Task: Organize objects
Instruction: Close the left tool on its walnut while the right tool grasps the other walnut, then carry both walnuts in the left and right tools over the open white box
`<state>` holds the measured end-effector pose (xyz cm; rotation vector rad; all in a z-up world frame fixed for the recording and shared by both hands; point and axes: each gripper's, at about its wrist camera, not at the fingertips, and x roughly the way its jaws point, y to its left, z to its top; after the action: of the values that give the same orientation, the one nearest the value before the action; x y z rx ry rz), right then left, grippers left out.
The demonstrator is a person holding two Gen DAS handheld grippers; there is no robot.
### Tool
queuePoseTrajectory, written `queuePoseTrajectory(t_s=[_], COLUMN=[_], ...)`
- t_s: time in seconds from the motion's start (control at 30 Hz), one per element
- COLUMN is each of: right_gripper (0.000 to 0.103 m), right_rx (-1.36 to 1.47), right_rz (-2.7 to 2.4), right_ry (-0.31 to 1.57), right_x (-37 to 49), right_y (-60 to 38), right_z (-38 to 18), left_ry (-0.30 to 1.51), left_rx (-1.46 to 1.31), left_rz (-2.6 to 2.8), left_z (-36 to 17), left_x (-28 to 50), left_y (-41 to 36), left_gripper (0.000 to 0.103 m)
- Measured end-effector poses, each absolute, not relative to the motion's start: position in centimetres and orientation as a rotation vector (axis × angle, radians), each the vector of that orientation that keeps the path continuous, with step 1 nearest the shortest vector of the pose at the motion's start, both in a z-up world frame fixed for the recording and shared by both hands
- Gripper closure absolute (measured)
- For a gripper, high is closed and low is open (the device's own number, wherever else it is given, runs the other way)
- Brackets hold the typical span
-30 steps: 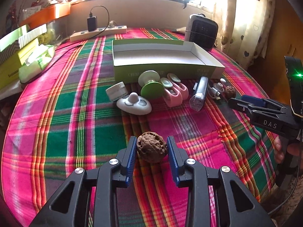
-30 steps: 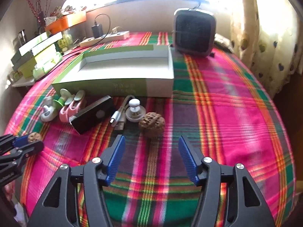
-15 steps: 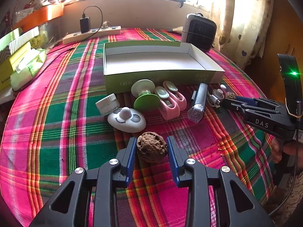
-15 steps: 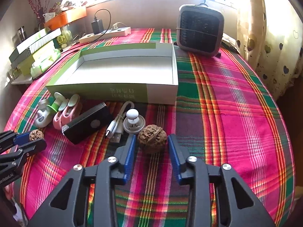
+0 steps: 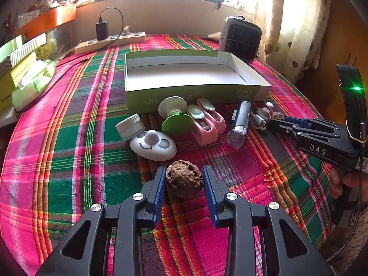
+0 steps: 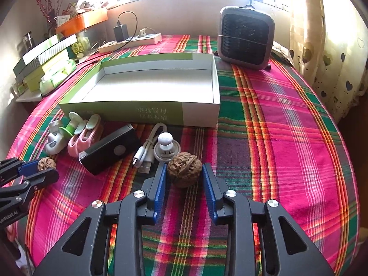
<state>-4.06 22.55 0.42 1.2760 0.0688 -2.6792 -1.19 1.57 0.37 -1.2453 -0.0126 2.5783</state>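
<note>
The box is bare, so sorting has barely begun: each gripper, left and right, seems clamped on a walnut (contact hard to confirm) low over the surface, the other trinkets unsorted.

Plaid-clothed table under open box

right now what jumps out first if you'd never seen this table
Each claw is shut on a wrinkled walnut: the left claw grips one walnut near the table's front, the right claw another walnut beside a white cable. Behind them an empty green-sided box sits on a loud pink-and-green plaid cloth.
</note>
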Motion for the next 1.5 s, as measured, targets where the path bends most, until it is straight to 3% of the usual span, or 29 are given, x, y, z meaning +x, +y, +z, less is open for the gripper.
queuePoseTrajectory(t_s=[1.5], right_gripper=[0.071], right_rx=[1.133], right_rz=[-2.699], right_ry=[0.023], right_x=[-4.5], right_y=[22.0], right_z=[4.6], left_ry=[0.008], left_rx=[-1.115], left_rz=[2.637], left_z=[5.0], left_x=[-4.0], left_y=[3.0], left_gripper=[0.073])
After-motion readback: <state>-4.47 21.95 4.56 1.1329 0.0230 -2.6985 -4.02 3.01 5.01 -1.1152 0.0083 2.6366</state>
